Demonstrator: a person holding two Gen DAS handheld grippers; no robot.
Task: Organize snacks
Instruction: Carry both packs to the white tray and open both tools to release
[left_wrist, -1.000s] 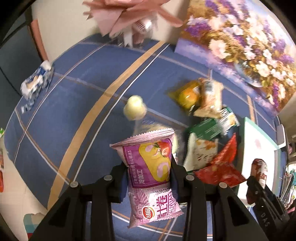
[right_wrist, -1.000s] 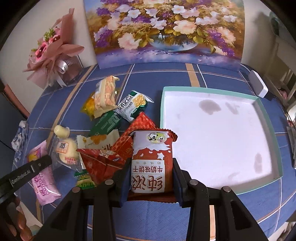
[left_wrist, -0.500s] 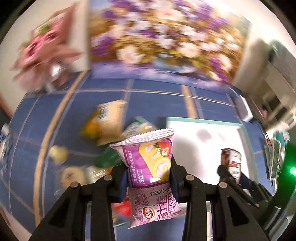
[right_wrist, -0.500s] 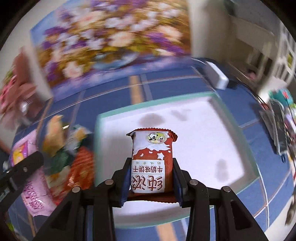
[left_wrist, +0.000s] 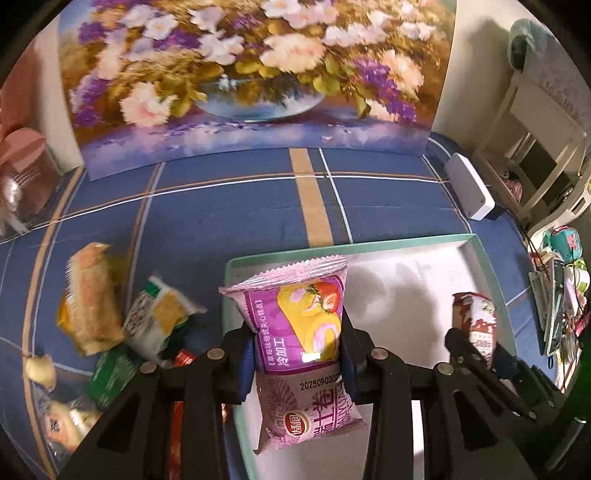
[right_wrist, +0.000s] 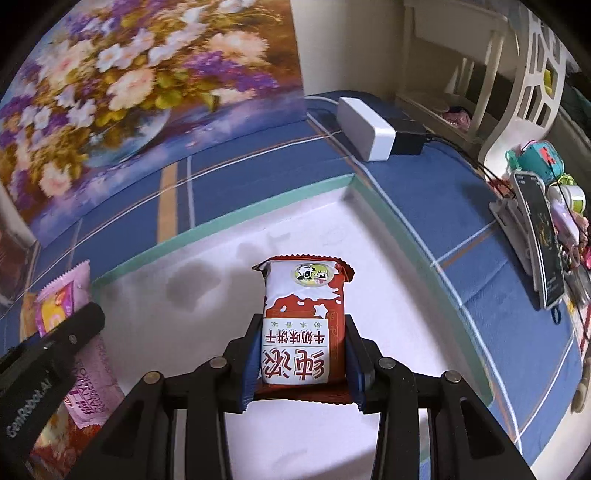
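Left hand-held gripper (left_wrist: 297, 363) clamps pink snack (left_wrist: 301, 339); right (right_wrist: 303, 363) clamps red packet (right_wrist: 301, 332).

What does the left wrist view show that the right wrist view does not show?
Only the left wrist view: the loose snack pile on the blue cloth beside the tray, and a pink fan at the far left.
Only the right wrist view: a phone on a stand.
Both: the white tray, the flower painting, the pink packet in the left gripper, the red packet in the right gripper.
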